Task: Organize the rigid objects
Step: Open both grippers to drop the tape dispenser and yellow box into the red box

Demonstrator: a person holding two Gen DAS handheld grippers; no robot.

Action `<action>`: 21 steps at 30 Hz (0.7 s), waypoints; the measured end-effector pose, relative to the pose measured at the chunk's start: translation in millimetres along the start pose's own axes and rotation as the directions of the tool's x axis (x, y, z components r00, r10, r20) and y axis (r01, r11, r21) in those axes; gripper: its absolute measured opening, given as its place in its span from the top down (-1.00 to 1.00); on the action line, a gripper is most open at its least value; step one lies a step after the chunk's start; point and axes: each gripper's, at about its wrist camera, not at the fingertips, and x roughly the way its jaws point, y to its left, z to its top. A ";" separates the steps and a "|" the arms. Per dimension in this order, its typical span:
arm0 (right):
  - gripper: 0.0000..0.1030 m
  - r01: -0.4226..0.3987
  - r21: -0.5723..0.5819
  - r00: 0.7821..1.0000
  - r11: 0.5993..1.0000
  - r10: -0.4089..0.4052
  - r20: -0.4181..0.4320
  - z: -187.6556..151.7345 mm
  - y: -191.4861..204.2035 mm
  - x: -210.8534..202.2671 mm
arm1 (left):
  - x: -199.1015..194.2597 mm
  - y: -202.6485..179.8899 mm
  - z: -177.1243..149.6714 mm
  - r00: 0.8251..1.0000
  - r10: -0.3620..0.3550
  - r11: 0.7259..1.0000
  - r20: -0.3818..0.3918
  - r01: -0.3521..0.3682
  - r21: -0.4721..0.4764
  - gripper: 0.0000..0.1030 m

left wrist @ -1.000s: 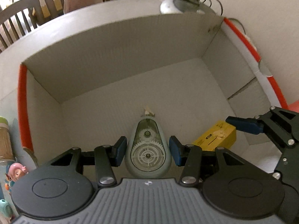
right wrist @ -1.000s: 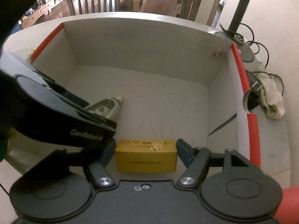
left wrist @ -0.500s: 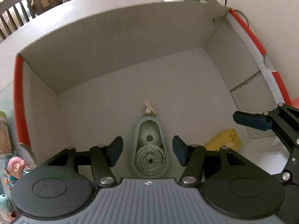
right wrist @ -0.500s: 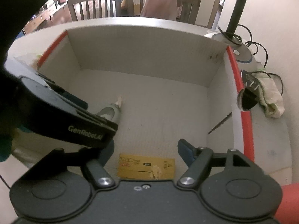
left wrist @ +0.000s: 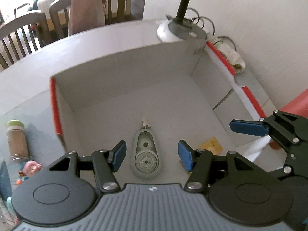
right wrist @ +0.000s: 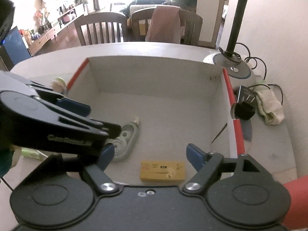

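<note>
A grey-green correction tape dispenser (left wrist: pixel 146 154) lies flat on the floor of the white cardboard box (left wrist: pixel 125 73). My left gripper (left wrist: pixel 152 155) hangs open above it, with its pads well clear on both sides. A small yellow box (right wrist: pixel 163 171) lies on the box floor to the right of the dispenser (right wrist: pixel 127 136). My right gripper (right wrist: pixel 151 155) is above the yellow box, its jaws opening and touching nothing. In the left wrist view the yellow box (left wrist: pixel 211 144) peeks out behind my right finger, and one blue finger (left wrist: pixel 248 128) of the right gripper shows.
Red tape edges the cardboard box (right wrist: pixel 228 88). A spice jar (left wrist: pixel 17 140) and a small toy figure (left wrist: pixel 31 168) lie left of it. A lamp base (right wrist: pixel 231 65), a black adapter (right wrist: pixel 244 105) and a cloth (right wrist: pixel 271 105) sit to its right. Chairs stand beyond the table.
Both grippers let go and rose out of the box. The dispenser and the yellow box stay on its floor. Both pairs of jaws stand wider than before.
</note>
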 end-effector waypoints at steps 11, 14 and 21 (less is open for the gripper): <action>-0.69 -0.001 0.037 0.995 0.999 -0.002 0.100 -13.7 26.8 -44.7 | -54.4 8.9 -36.1 0.988 0.046 0.999 0.147 -0.047 0.004 -0.13; -0.71 0.003 0.041 0.991 0.999 -0.009 0.130 -19.8 40.0 -58.0 | -73.0 15.0 -50.1 0.982 0.040 0.999 0.184 -0.042 0.004 -0.13; -0.73 -0.001 0.070 0.985 0.998 -0.011 0.174 -37.0 74.6 -79.6 | -113.8 28.7 -84.8 0.967 0.037 0.999 0.253 -0.043 0.016 -0.13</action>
